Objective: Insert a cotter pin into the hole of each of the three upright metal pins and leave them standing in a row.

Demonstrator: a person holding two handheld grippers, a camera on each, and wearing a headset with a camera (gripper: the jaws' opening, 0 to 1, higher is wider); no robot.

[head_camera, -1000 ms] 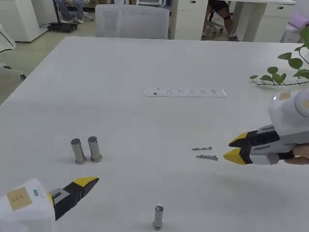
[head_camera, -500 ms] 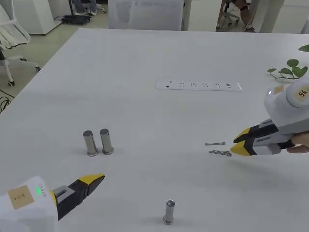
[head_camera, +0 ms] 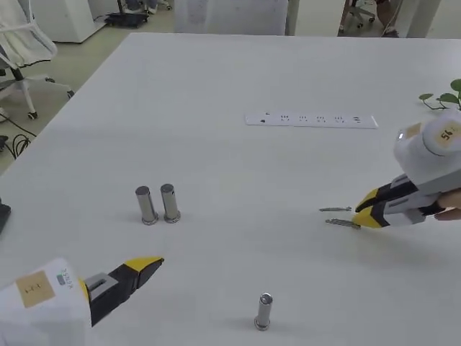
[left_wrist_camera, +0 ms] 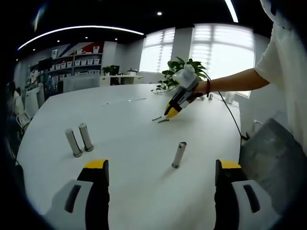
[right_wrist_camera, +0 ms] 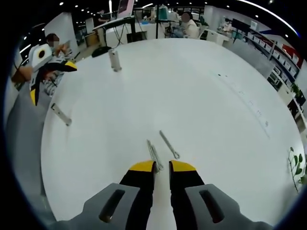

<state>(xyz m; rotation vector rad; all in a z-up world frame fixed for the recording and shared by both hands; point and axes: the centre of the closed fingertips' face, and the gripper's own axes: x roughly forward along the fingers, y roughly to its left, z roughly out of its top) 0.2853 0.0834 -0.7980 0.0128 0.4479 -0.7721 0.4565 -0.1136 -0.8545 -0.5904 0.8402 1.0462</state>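
Step in hand: picking up the first cotter pin. Right tool (head_camera: 369,209) at the two cotter pins (head_camera: 335,210), tips just beside the nearer cotter pin (right_wrist_camera: 153,154). Jaws nearly together, slim gap, nothing between.

Best to widen a little, straddle one shank crosswise and pinch near the looped head, legs left free for threading. Avoid dragging the second. Thin and flat on tabletop (head_camera: 216,108), so tips must go low.

Cotter pins lie well to near side of strip (head_camera: 311,120), below its right end. Two metal pins (head_camera: 158,205) upright, close together, near-left of strip. Third pin (head_camera: 263,311) upright alone, much farther from strip.

Right tool low, roughly level, pointing left. Left tool (head_camera: 148,267) spread wide, empty, low, aimed toward third pin.
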